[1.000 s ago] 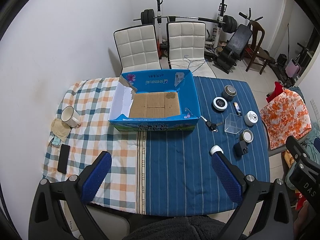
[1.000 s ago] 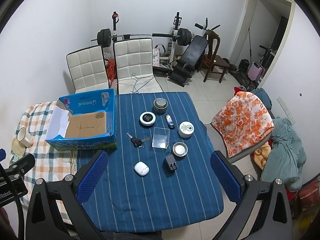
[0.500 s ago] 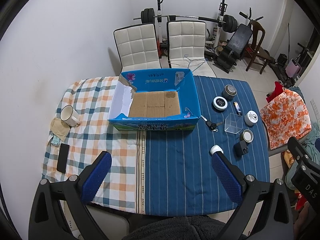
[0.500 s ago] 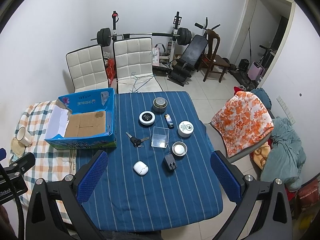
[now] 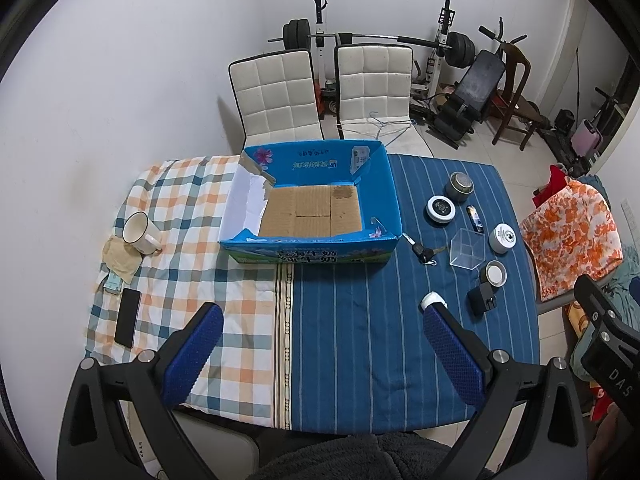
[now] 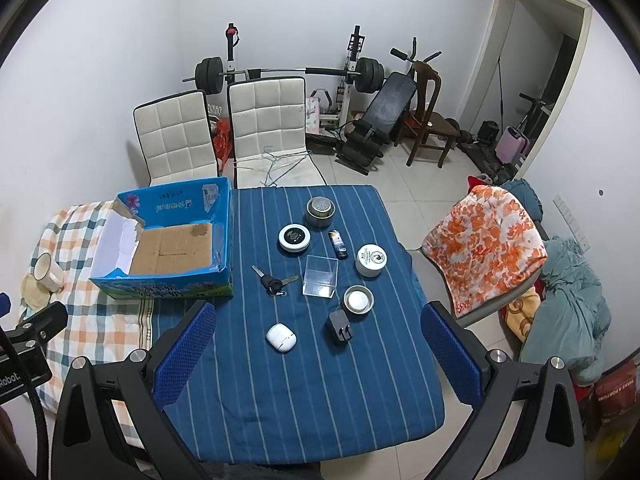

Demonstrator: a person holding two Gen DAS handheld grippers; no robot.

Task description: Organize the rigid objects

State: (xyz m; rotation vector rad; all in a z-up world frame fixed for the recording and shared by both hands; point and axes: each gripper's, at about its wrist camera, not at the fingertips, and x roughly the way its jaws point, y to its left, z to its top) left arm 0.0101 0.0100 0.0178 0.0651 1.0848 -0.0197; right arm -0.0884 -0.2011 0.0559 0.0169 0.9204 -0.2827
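Note:
An open blue cardboard box point(image 5: 312, 250) point(image 6: 160, 284) with a bare brown floor sits mid-table. On the blue striped cloth to its right lie several small items: a white earbud case point(image 6: 281, 338), a black charger plug point(image 6: 341, 327), keys point(image 6: 274, 280), a clear plastic cube point(image 6: 320, 276), a small metal tin point(image 6: 357, 299), a white jar point(image 6: 371, 260), a black-lidded round tin point(image 6: 294, 237), a grey tin point(image 6: 320, 211) and a lighter point(image 6: 338, 244). My left gripper point(image 5: 320, 336) and right gripper point(image 6: 316, 334) hang open high above the near table edge, holding nothing.
A white mug point(image 5: 140, 234) on a cloth and a black phone point(image 5: 128, 317) lie on the checked cloth at the left. Two white chairs point(image 5: 320, 92) stand behind the table. A chair with an orange blanket point(image 6: 484, 236) is at the right; gym gear lines the wall.
Both views have shifted very slightly; the table and objects sit a touch lower in the frame. Nothing on the table has moved and both grippers stay open.

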